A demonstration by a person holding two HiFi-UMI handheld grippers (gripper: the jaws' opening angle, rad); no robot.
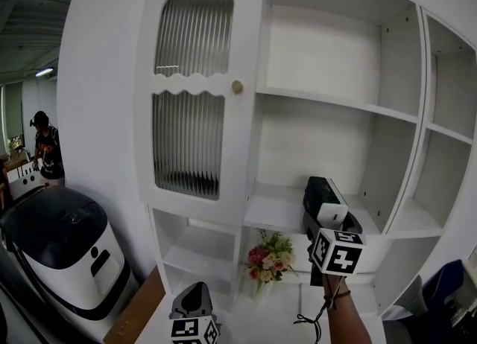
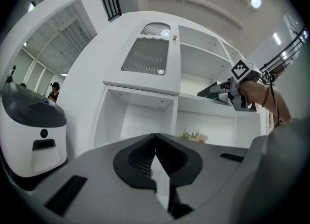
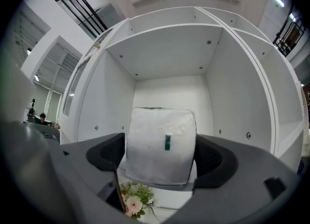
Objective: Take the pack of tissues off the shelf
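Observation:
The pack of tissues [image 3: 160,145] is a white soft block with a small green tab. It fills the gap between the jaws of my right gripper [image 3: 160,157], which is shut on it. In the head view the right gripper [image 1: 326,205] reaches into the middle compartment of the white shelf unit [image 1: 276,212], with the pack [image 1: 332,213] showing pale at its tip, just over the shelf board. Whether the pack touches the board I cannot tell. My left gripper [image 1: 194,313] hangs low in front of the unit. The left gripper [image 2: 155,157] is shut, with nothing in its jaws.
A bunch of flowers [image 1: 270,257] stands on the shelf below the pack. A ribbed-glass cabinet door [image 1: 190,112] with a round knob is to the left. A white and black machine [image 1: 67,246] stands on the floor at left, and a person [image 1: 45,145] works far behind it.

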